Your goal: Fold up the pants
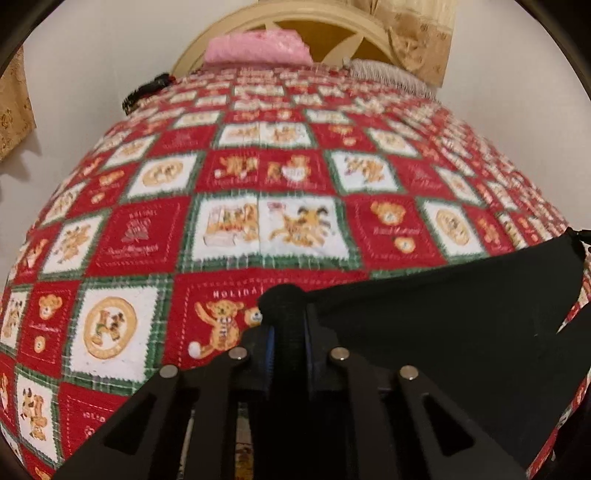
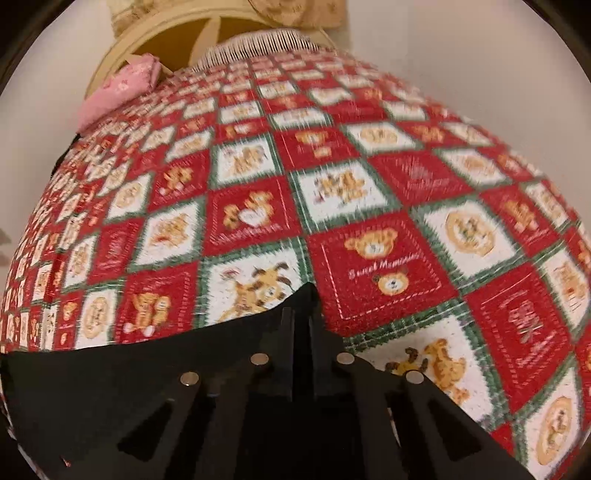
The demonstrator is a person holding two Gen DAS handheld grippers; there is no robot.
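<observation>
Black pants [image 1: 443, 314], stretched taut, lifted corners

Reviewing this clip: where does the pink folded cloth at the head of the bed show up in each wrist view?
Left wrist: the pink folded cloth sits top centre, in front of the cream headboard.
Right wrist: the pink folded cloth is at upper left, on the quilt's far edge.
Shared landmark: the cream headboard behind it, and the red teddy-bear quilt below.
</observation>
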